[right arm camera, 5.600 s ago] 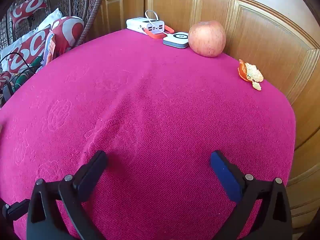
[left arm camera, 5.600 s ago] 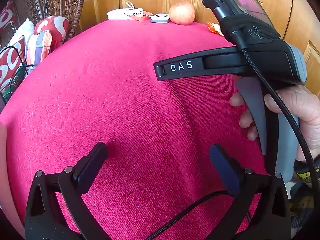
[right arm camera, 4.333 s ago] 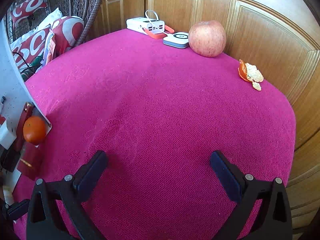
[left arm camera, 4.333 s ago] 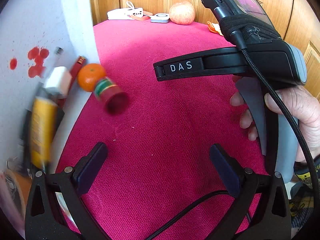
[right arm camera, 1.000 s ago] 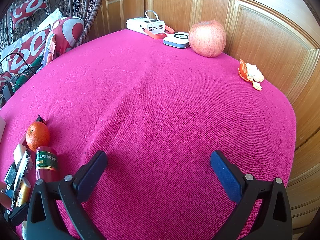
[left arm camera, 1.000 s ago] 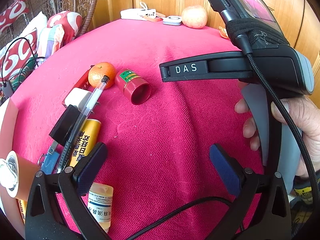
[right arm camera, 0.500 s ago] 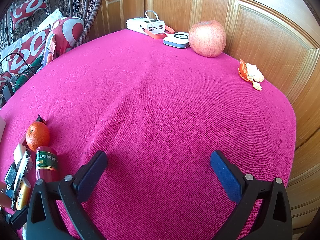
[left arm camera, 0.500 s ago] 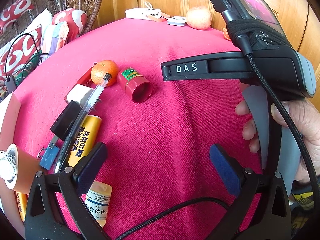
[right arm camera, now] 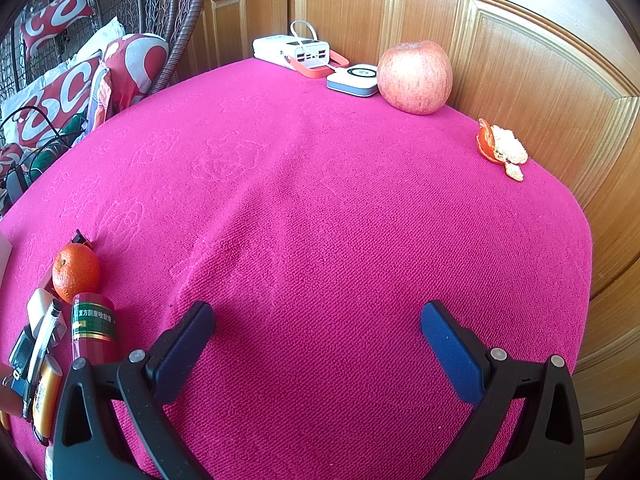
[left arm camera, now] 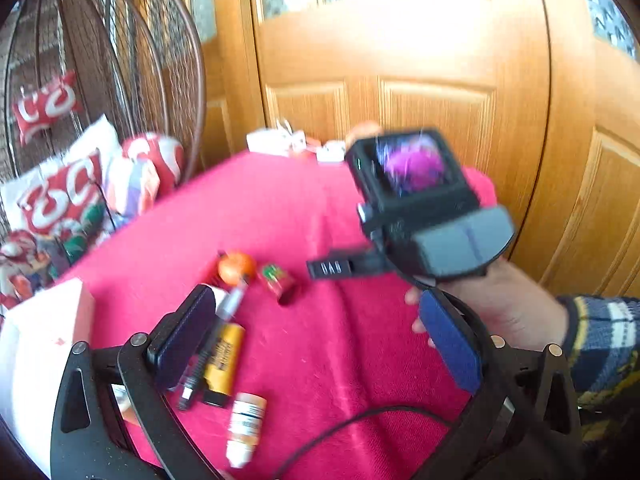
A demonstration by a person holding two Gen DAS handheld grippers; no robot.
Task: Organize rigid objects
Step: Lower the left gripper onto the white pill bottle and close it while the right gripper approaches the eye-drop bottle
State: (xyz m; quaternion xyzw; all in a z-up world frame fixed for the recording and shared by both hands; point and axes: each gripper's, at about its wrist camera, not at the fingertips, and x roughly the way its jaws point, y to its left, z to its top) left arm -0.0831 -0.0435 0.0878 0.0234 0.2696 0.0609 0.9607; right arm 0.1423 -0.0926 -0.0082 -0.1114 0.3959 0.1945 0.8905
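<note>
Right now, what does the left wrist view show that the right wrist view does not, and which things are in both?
Only the left wrist view shows the person's hand holding the other gripper and a small white bottle. Only the right wrist view shows the orange peel. Both share the tangerine, the red can and the pink cloth.

A pink cloth is covering the tabletop point(right arm camera: 320, 220). An apple point(right arm camera: 414, 76), a power bank point(right arm camera: 290, 53) and orange peel point(right arm camera: 500, 148) are sitting along its far edge; an orange point(right arm camera: 75, 272), a red can point(right arm camera: 93, 330) and a pen point(right arm camera: 42, 340) are lying at its left.
</note>
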